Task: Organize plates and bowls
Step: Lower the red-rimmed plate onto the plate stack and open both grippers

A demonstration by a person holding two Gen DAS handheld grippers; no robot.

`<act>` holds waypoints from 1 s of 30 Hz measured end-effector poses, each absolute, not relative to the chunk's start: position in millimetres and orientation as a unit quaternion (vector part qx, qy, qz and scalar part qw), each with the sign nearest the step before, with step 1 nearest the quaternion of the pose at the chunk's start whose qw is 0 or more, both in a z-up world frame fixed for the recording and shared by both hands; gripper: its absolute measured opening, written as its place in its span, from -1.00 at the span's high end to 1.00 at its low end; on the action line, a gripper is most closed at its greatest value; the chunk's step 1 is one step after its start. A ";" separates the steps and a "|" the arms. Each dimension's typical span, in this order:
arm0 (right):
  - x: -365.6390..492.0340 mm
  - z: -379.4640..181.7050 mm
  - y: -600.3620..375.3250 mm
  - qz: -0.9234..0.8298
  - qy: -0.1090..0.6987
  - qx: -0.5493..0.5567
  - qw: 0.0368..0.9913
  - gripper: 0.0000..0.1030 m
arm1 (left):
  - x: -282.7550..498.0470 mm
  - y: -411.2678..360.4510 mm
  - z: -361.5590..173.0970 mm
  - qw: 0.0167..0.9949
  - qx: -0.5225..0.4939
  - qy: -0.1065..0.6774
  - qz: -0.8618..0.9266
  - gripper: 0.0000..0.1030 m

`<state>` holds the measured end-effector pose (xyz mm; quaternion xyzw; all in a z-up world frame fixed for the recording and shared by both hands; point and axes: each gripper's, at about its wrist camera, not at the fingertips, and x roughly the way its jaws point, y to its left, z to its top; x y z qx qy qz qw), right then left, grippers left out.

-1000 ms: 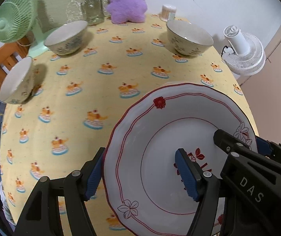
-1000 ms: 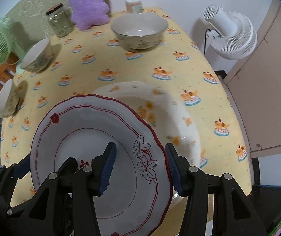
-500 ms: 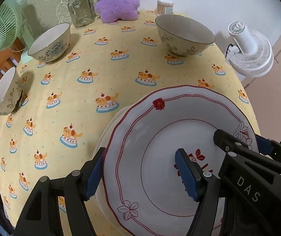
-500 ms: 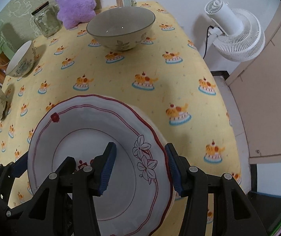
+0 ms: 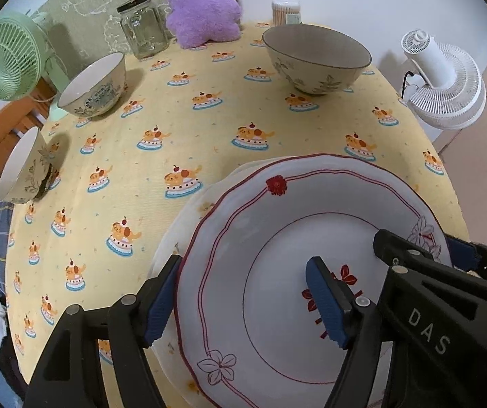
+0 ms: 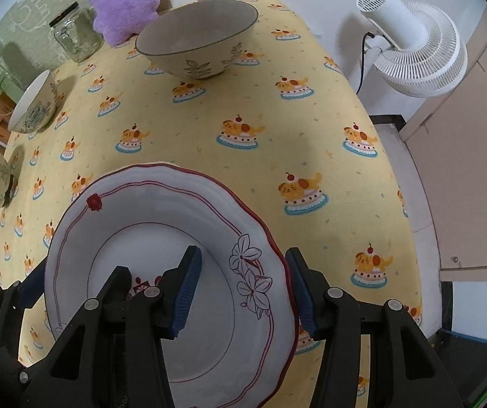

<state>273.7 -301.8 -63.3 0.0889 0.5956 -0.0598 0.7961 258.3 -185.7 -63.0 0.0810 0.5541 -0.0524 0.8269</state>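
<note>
on the yellow-clothed bench (image 5: pixel 216 108), two small bowls (image 5: pixel 95 85) sit at the left and a larger bowl (image 5: pixel 314 57) stands farther back. the red-rimmed plate (image 5: pixel 277 255) lies on a pale plate (image 5: pixel 189 224) at the near edge. the left claw (image 5: pixel 243 302) straddles its left rim, jaws opening, pads off it. the right claw (image 6: pixel 243 289) straddles the right rim, whether clamped cannot be told
</note>
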 end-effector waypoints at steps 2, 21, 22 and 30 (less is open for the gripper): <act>272.0 -63.3 -301.7 -0.051 0.593 0.085 0.799 -0.08 | 257.5 -185.6 -64.2 0.827 0.086 0.553 -0.050 -0.49; 239.0 -49.4 -294.0 -0.027 0.570 0.010 0.821 0.52 | 250.6 -184.9 -67.6 0.829 0.115 0.546 -0.038 -0.57; 239.3 -49.5 -292.5 -0.027 0.569 0.005 0.822 0.52 | 250.0 -182.5 -67.1 0.829 0.113 0.546 -0.038 -0.57; 250.2 -50.4 -281.8 -0.018 0.574 -0.004 0.819 0.47 | 243.6 -164.3 -64.0 0.825 0.096 0.556 -0.026 -0.57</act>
